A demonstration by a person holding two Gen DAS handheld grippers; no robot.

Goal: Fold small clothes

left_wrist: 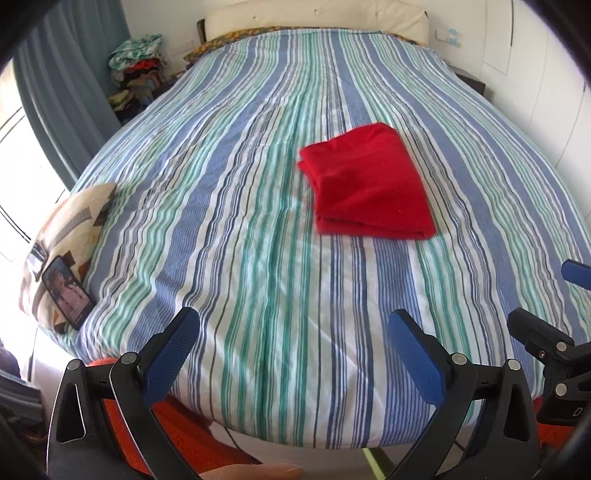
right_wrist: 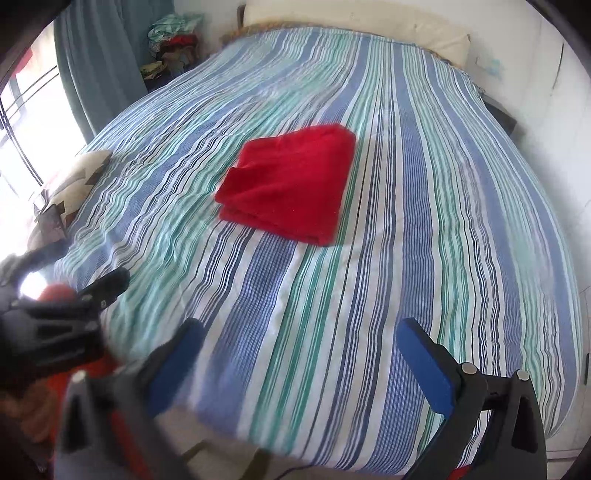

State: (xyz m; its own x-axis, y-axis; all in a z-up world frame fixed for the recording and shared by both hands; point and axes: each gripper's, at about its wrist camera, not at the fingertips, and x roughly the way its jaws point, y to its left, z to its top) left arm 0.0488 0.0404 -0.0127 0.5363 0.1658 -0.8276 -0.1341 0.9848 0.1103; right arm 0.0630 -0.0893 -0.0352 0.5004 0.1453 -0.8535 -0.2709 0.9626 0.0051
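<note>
A red garment (left_wrist: 367,182) lies folded into a neat rectangle on the striped bed cover (left_wrist: 258,221), right of the bed's middle. In the right wrist view the same folded red garment (right_wrist: 286,182) sits at centre. My left gripper (left_wrist: 293,317) hangs open over the bed's near edge, well short of the garment, nothing between its blue pads. My right gripper (right_wrist: 301,326) is open too, held back over the near edge with empty fingers. Part of the right gripper (left_wrist: 546,339) shows at the lower right of the left wrist view.
A patterned cushion (left_wrist: 66,236) with a phone (left_wrist: 66,291) leaning on it lies at the bed's left edge. A pile of clothes (left_wrist: 138,70) stands by the curtain at the back left. A cream headboard (left_wrist: 314,16) and white wall bound the far side.
</note>
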